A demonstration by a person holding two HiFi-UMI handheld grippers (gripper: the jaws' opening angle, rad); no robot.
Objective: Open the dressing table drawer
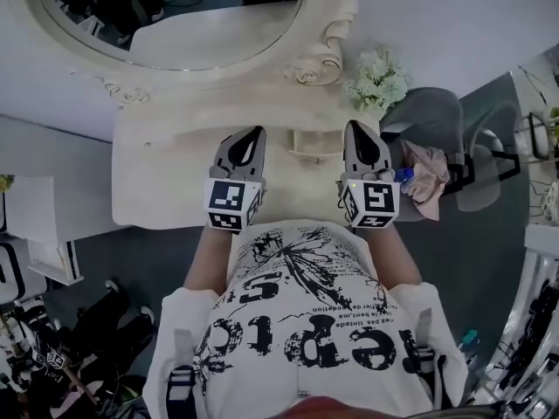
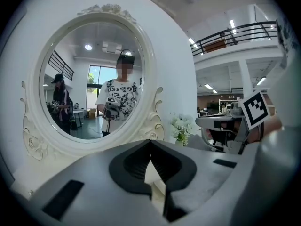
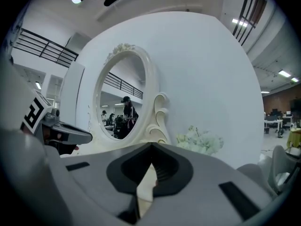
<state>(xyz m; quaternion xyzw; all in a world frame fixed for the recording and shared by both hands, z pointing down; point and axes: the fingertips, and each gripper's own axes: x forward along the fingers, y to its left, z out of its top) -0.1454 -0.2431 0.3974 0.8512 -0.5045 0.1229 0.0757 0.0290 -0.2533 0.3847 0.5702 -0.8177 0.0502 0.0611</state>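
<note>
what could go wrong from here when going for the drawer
1. The left gripper and the right gripper both have their jaws together with nothing between them, over the cream dressing table. Unless they open first, they may only bump a handle.
2. No drawer handle can be made out in any view, so the reach may miss.
3. The bunch of white flowers stands at the table's back corner near the right gripper. A wide swing could knock it over.

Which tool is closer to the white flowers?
The right tool: the flowers stand just past its tip, while the left tool sits further over, below the mirror.
</note>
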